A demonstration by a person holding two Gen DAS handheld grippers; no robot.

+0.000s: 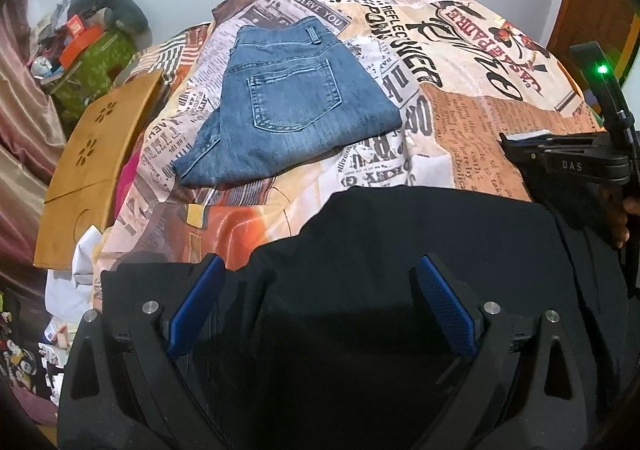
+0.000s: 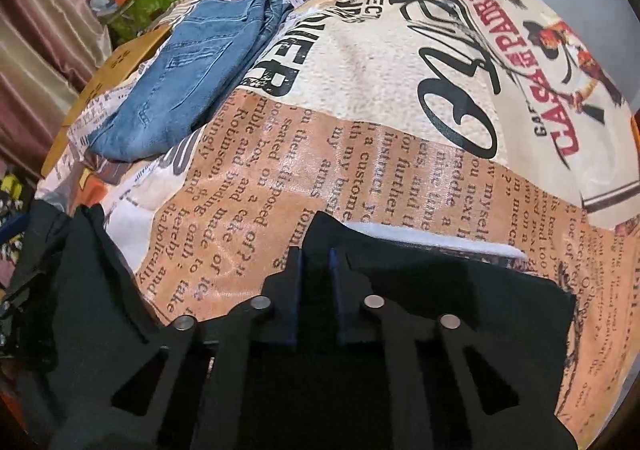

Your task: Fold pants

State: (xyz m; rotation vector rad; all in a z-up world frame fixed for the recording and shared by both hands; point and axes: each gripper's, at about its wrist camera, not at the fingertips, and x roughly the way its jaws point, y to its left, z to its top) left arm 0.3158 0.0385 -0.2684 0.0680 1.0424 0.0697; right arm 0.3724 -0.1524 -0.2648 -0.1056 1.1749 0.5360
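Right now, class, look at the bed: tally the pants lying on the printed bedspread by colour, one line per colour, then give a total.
Blue jeans, folded: 1
Black pants, not yet folded, under the open left gripper and pinched by the right gripper: 1
Total: 2

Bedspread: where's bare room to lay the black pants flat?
Free: the wide stretch of bedspread right of the folded jeans and beyond the black pants, across the orange text panel and logo print. Crowded: the left edge, with jeans, wooden board and clutter behind it.
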